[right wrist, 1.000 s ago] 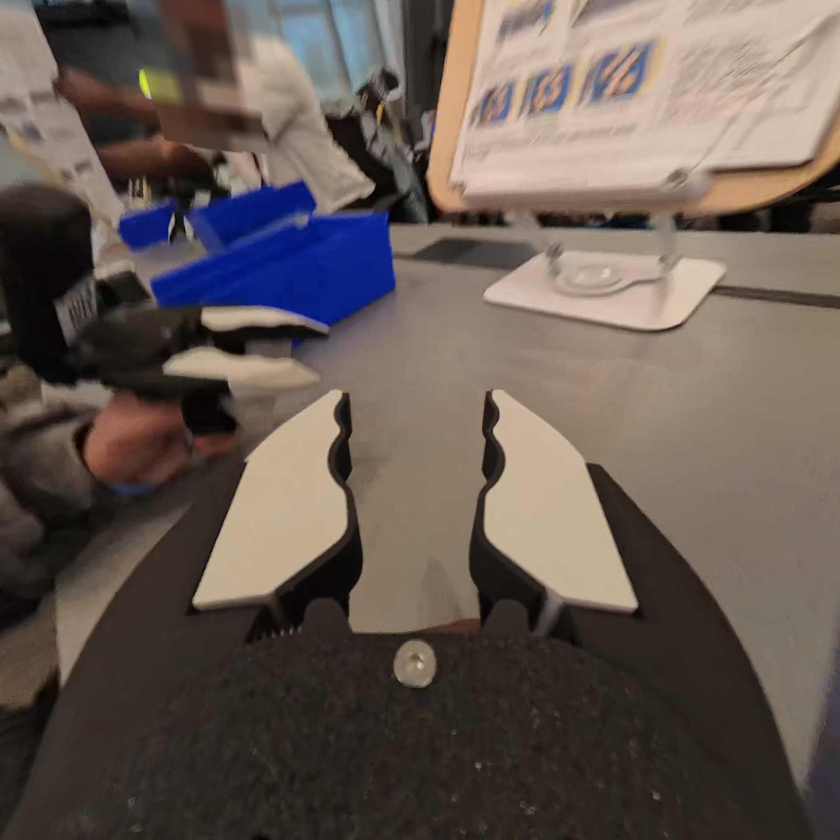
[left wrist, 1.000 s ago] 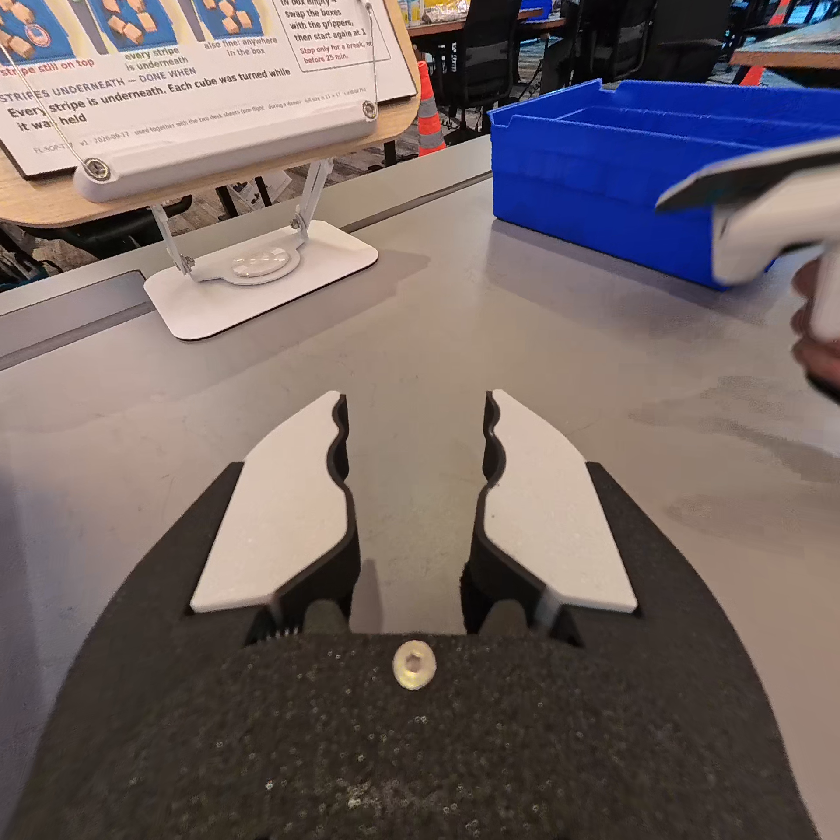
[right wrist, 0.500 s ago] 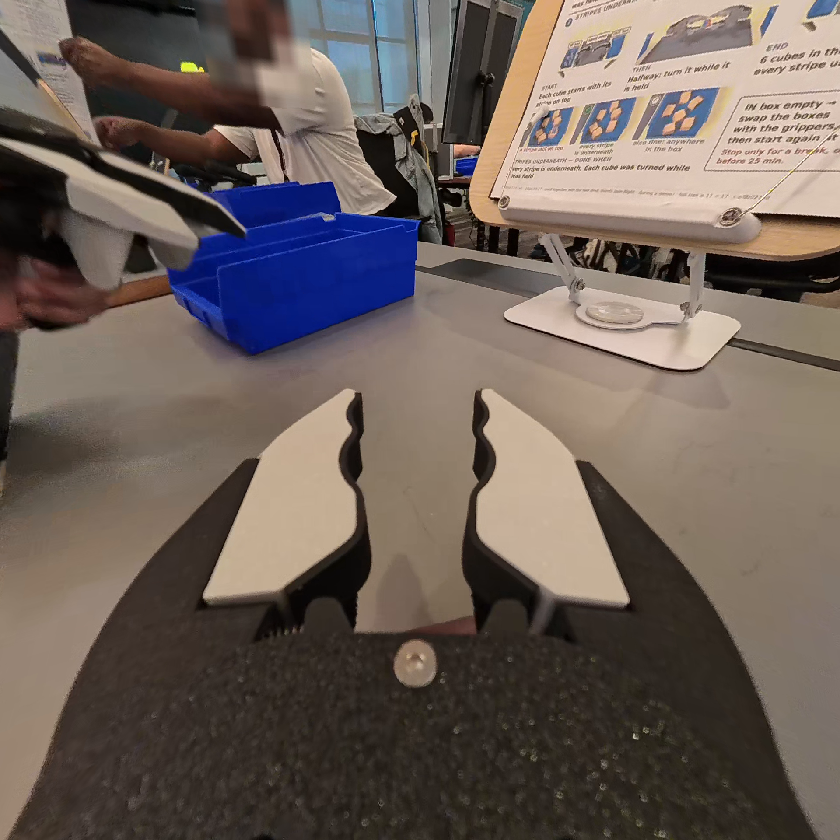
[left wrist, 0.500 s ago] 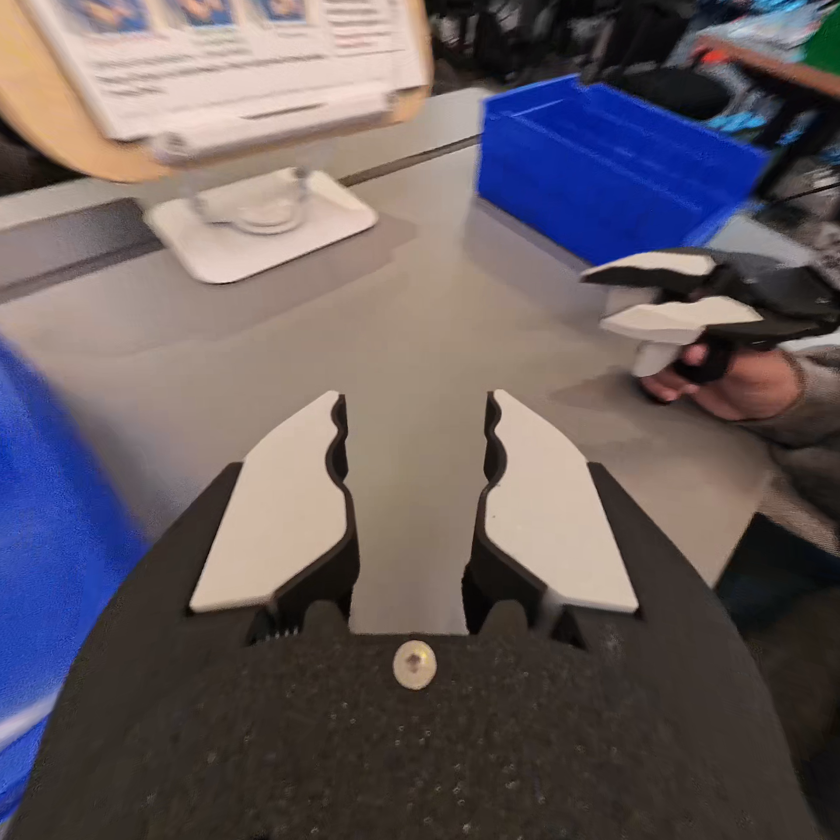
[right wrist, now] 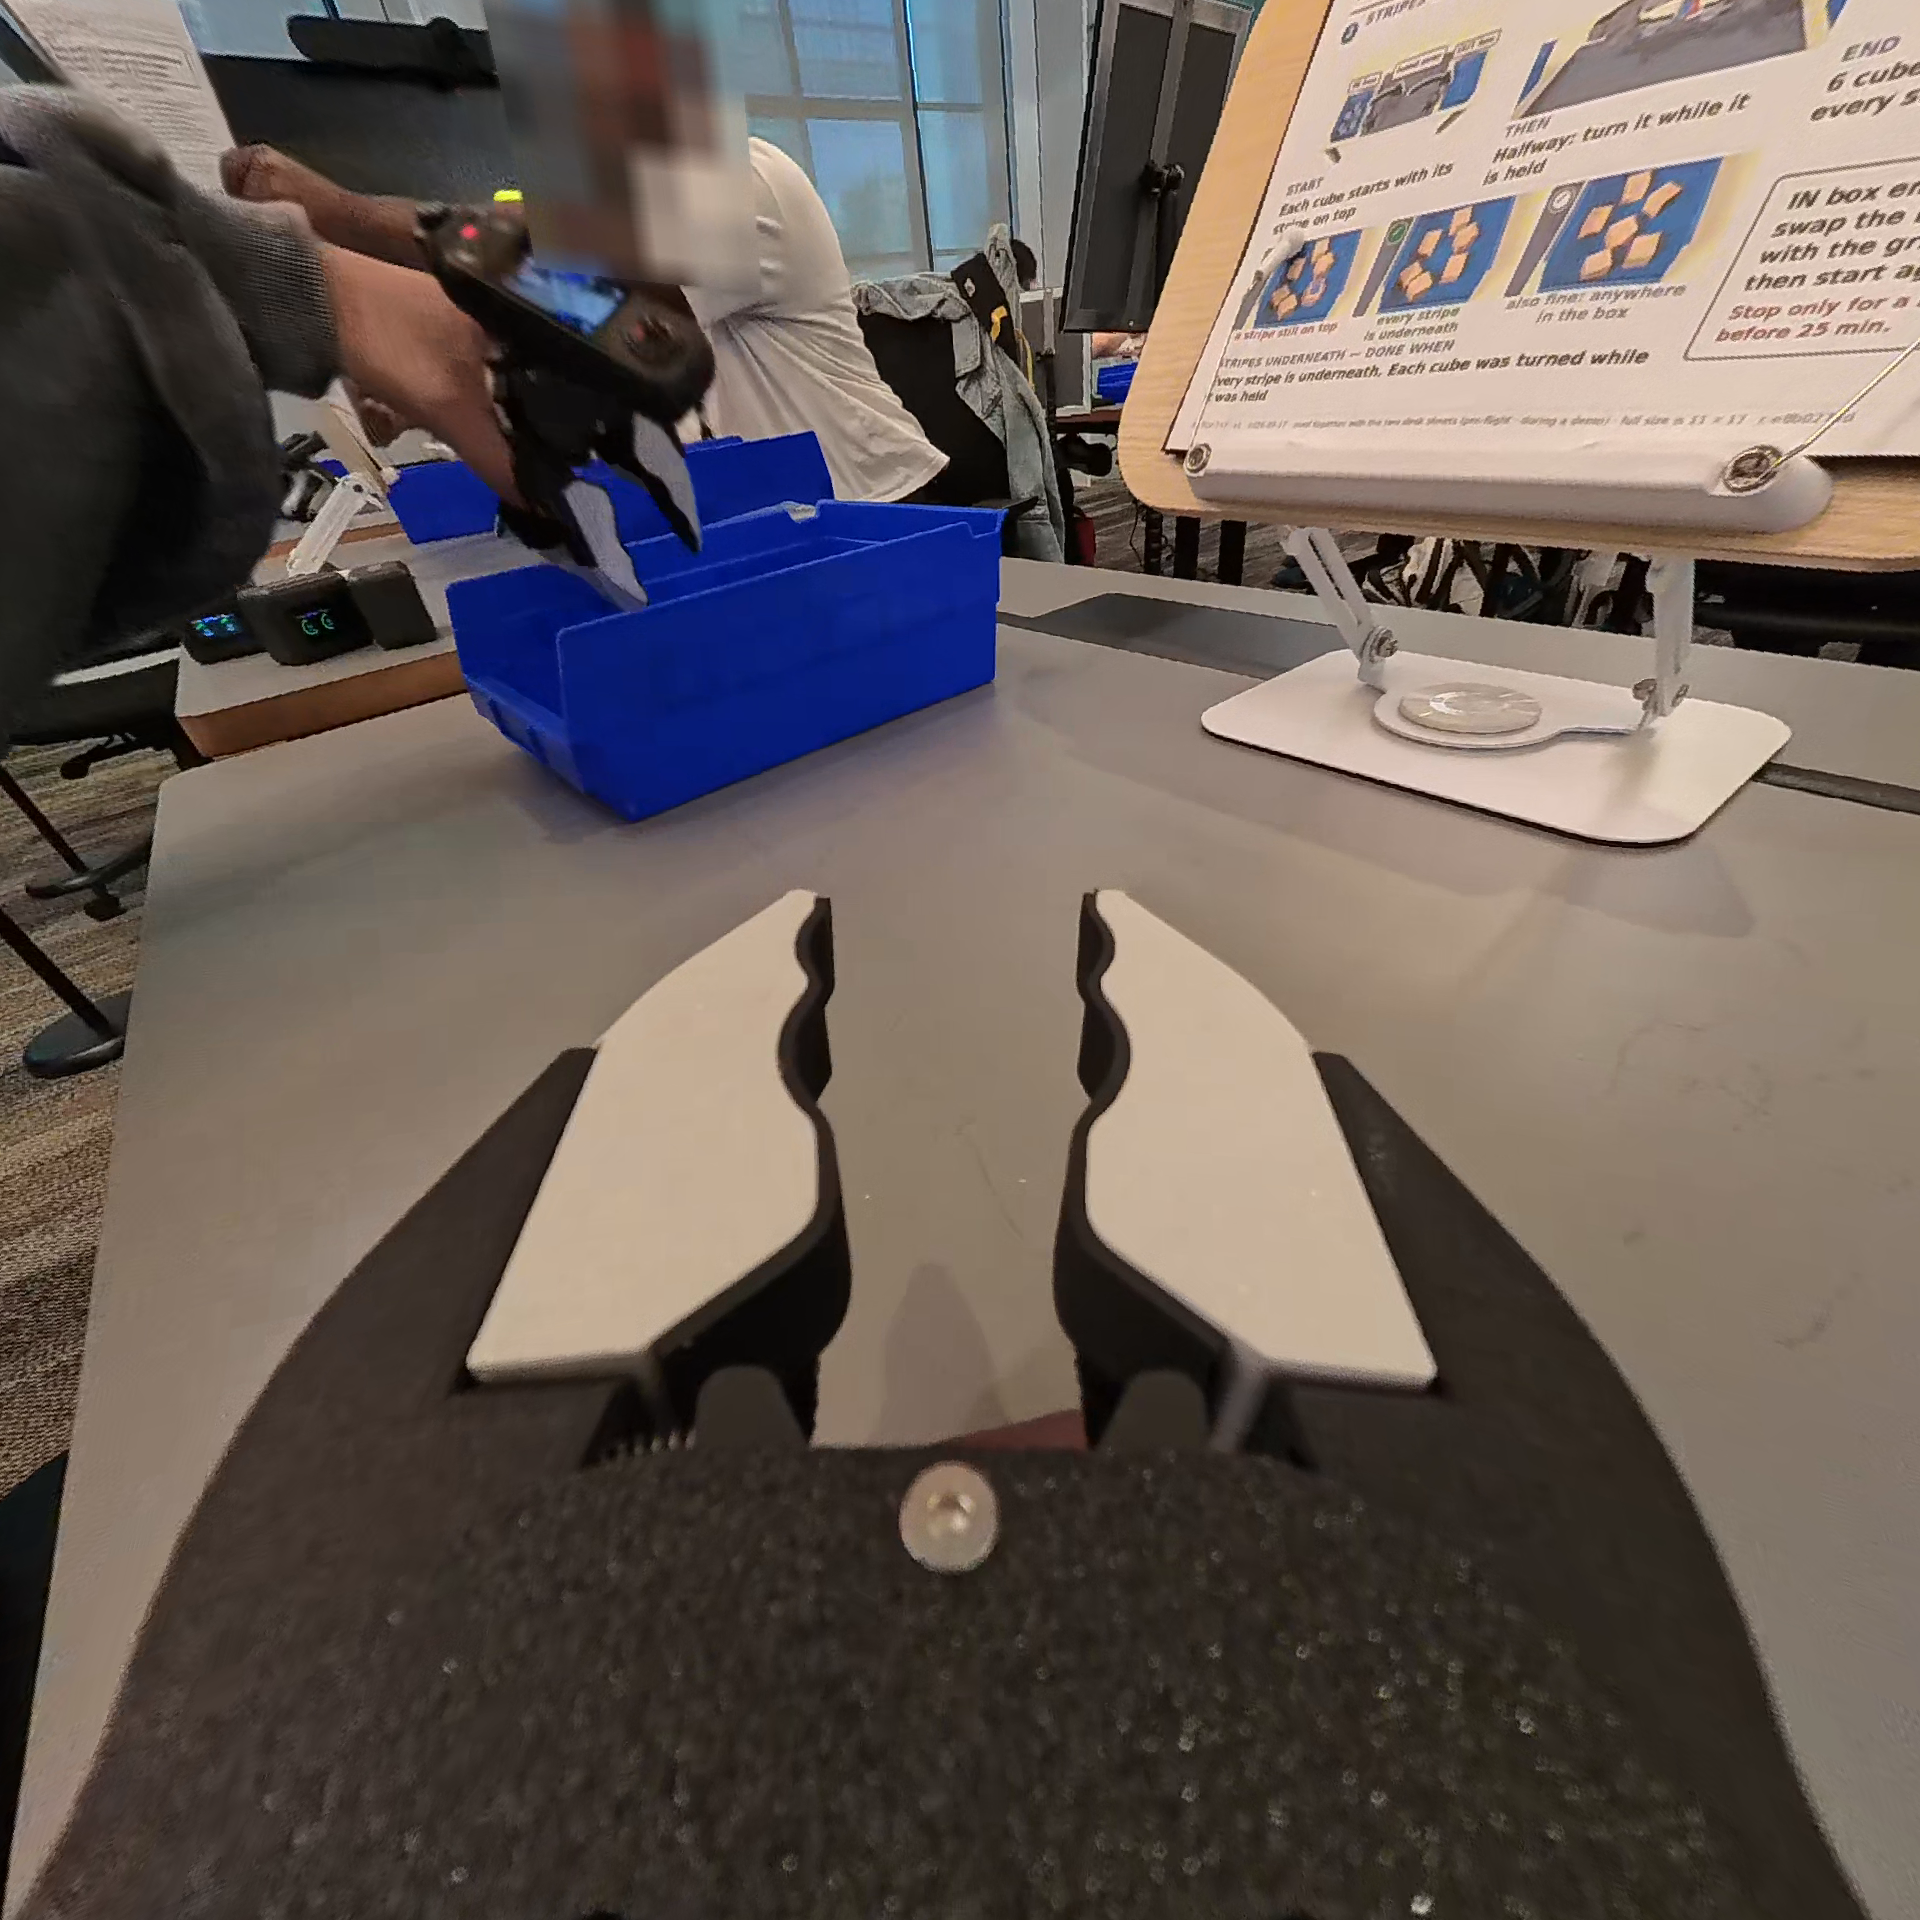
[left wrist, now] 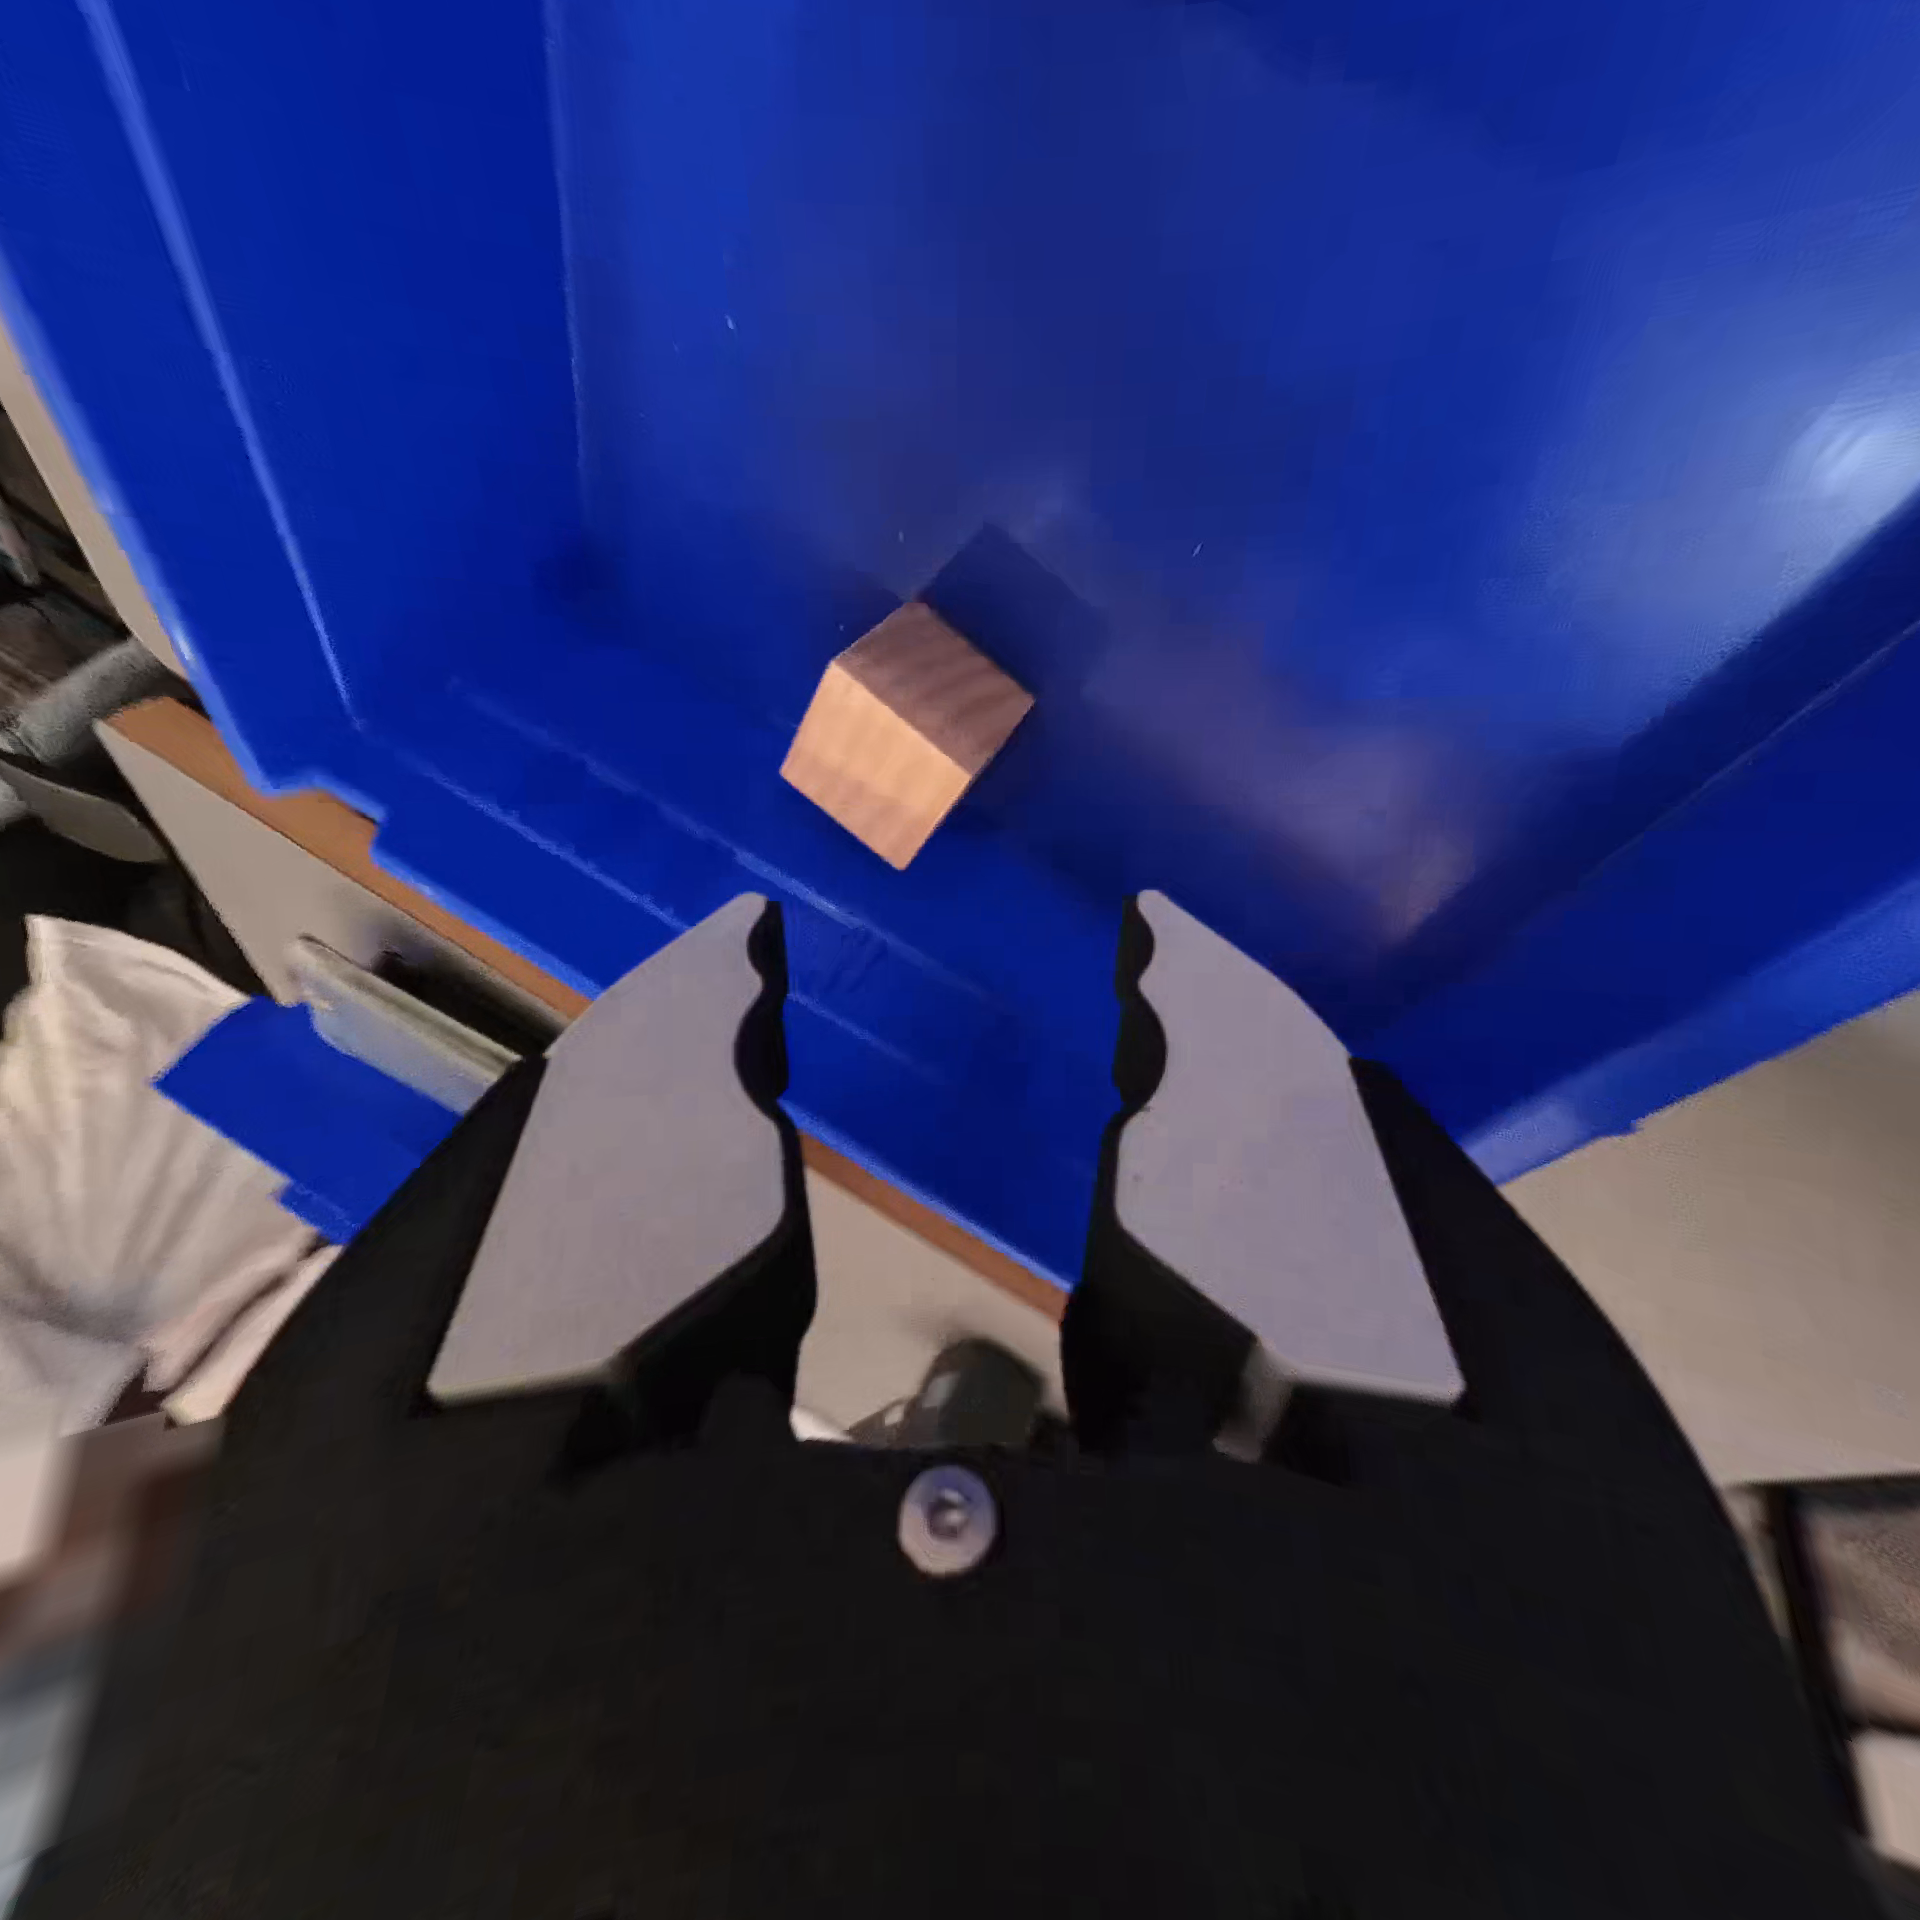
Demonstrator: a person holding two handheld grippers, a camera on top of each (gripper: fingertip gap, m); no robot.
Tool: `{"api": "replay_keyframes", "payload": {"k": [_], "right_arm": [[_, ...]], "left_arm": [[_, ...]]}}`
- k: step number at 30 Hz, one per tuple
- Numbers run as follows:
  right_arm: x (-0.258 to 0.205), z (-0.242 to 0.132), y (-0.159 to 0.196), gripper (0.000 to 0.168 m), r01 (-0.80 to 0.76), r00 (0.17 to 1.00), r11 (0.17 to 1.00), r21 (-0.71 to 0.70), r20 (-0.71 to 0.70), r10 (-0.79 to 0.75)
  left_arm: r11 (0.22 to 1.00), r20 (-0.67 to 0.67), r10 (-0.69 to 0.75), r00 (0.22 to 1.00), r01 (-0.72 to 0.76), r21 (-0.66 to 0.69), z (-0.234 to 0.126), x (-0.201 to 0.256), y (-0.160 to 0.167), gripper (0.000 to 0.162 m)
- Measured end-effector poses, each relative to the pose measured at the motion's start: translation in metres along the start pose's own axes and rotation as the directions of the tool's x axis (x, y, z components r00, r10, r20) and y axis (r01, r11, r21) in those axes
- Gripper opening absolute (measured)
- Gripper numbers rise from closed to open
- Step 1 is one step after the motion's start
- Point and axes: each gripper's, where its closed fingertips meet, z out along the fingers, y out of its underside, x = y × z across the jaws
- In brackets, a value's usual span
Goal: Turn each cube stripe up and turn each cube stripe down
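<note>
While the left gripper (left wrist: 951, 914) points steeply down into a blue bin (left wrist: 1247, 364), its two pale fingers stand apart and hold nothing, with the near rim of the bin showing in the gap between them. A single wooden cube (left wrist: 906, 736) rests on the floor of the bin, just beyond the fingertips and slightly left of the gap, one corner turned toward the gripper. The faces that show are plain wood grain, and the picture is too blurred to tell where its stripe lies. In the right wrist view the same blue bin (right wrist: 769, 665) sits on a grey table (right wrist: 1558, 1039), near the table's far left corner, and the left gripper (right wrist: 639, 530) hangs over the bin's open top, tilted downward, gripped by a person's hand (right wrist: 416, 343) in a dark sleeve. The right gripper (right wrist: 954, 914) hovers low over the grey table, well apart from the bin and nearer the viewer, its fingers released and spread with only bare tabletop between them. To the right of the bin, on the far side of the table, a white stand (right wrist: 1496, 748) props up a tilted board carrying a printed instruction sheet (right wrist: 1579, 239). Beyond the bin, another person in a white shirt (right wrist: 810, 343) is at a neighbouring desk.
</note>
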Motion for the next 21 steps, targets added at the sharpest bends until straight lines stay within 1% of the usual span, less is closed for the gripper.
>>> {"api": "replay_keyframes", "payload": {"k": [2, 4, 7, 10, 13, 15, 18, 19, 21], "right_arm": [[0.000, -0.001, 0.000, 0.045, -0.004, 1.000, 1.000, 0.004, 0.002, 0.004], [0.001, -0.001, 0.000, 0.045, -0.012, 1.000, 1.000, 0.006, 0.005, 0.012], [0.002, -0.001, 0.000, 0.045, -0.031, 1.000, 1.000, 0.007, 0.008, 0.030], [0.003, -0.002, -0.001, 0.045, -0.051, 0.999, 0.999, 0.012, 0.013, 0.050], [0.004, -0.002, -0.001, 0.045, -0.060, 0.998, 0.998, 0.013, 0.013, 0.060], [0.004, -0.001, 0.000, 0.045, -0.062, 0.998, 0.998, 0.007, 0.015, 0.062], [0.005, 0.000, 0.001, 0.045, -0.067, 0.998, 0.998, -0.003, 0.010, 0.067], [0.005, 0.000, 0.001, 0.045, -0.070, 0.997, 0.998, -0.004, 0.009, 0.070], [0.006, 0.000, 0.001, 0.045, -0.079, 0.997, 0.997, -0.002, 0.008, 0.079]], "left_arm": [[0.993, 0.007, 0.109, 0.994, -0.109, -0.043, 0.011, -0.008, -0.002, 0.062], [0.986, -0.034, 0.152, 0.988, -0.154, -0.068, 0.021, -0.011, -0.003, 0.063], [0.984, -0.111, 0.155, 0.982, -0.163, -0.066, 0.035, -0.012, -0.005, 0.066], [0.989, -0.176, 0.130, 0.976, -0.139, -0.040, 0.048, -0.012, -0.004, 0.069], [0.990, -0.193, 0.133, 0.972, -0.138, -0.014, 0.060, -0.012, -0.005, 0.069], [0.985, -0.188, 0.160, 0.969, -0.170, -0.038, 0.069, -0.010, -0.001, 0.066], [0.974, -0.151, 0.204, 0.967, -0.216, -0.071, 0.075, -0.013, 0.004, 0.051], [0.977, -0.184, 0.183, 0.966, -0.199, -0.075, 0.073, -0.009, 0.004, 0.051], [0.988, -0.214, 0.138, 0.967, -0.148, -0.031, 0.065, -0.006, -0.004, 0.050]]}}
